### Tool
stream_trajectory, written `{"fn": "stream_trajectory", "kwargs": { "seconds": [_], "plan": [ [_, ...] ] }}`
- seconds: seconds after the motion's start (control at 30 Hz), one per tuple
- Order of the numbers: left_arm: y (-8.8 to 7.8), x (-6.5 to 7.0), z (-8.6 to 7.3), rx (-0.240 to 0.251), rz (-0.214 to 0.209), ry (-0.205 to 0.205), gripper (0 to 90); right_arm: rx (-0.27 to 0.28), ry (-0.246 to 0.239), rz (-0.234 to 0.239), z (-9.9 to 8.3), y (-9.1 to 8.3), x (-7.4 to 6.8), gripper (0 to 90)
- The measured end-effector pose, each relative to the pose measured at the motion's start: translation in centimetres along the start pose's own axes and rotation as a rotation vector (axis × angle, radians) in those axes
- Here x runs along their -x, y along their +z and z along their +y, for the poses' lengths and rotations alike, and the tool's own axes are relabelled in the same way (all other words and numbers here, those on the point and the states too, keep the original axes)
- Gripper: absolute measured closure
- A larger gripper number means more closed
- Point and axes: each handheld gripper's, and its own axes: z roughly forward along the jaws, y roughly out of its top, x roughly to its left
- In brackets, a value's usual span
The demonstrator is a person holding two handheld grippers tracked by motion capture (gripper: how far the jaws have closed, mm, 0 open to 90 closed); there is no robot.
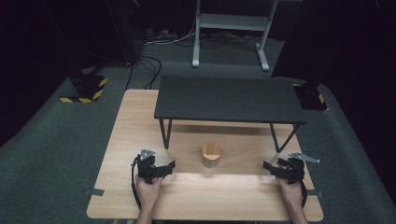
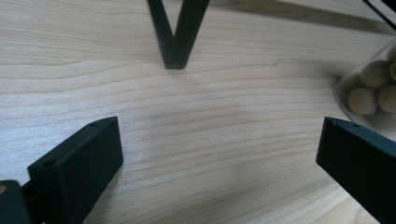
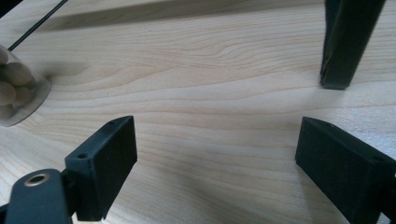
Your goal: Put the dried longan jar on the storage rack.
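A small clear jar [image 1: 211,156] with a round wooden lid stands at the middle of the light wooden table [image 1: 126,135], in front of a low black shelf [image 1: 229,98]. Pale wooden balls show through the jar [image 2: 369,88] wall at the right edge of the left gripper view, and the jar [image 3: 18,88] sits at the left edge of the right gripper view. My left gripper [image 1: 156,162] rests on the table left of the jar, open, with bare wood between its jaws [image 2: 219,135]. My right gripper [image 1: 282,163] lies right of the jar, also open and holding nothing [image 3: 215,135].
The shelf stands on thin black V-shaped legs; one leg [image 2: 177,32] is ahead of the left gripper, another leg [image 3: 343,42] ahead of the right. Beyond the table, grey carpet, cables and a white metal frame [image 1: 231,28] lie on the floor.
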Motion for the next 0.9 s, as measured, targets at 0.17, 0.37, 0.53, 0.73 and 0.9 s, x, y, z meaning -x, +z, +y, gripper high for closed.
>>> {"fn": "stream_trajectory", "kwargs": {
  "seconds": [0.17,0.37,0.53,0.73,0.9],
  "plan": [
    [0.0,0.4,0.0,0.001,0.025,0.002,0.5,0.006,0.008,-0.040,0.0,0.0,-0.4,11.5],
    [0.1,0.6,0.1,-0.002,0.041,0.006,0.5,0.007,0.009,-0.042,0.1,0.1,-0.4,11.5],
    [0.1,0.9,0.2,-0.009,0.054,0.022,0.7,0.006,0.009,-0.043,0.1,0.1,-0.4,11.7],
    [0.0,1.4,0.2,-0.005,0.058,0.064,0.6,0.004,0.004,-0.051,0.1,0.1,-0.6,11.9],
    [-0.3,1.3,0.5,-0.006,0.025,0.092,0.5,0.002,0.001,-0.053,0.2,0.1,-0.7,12.0]
  ]
}}
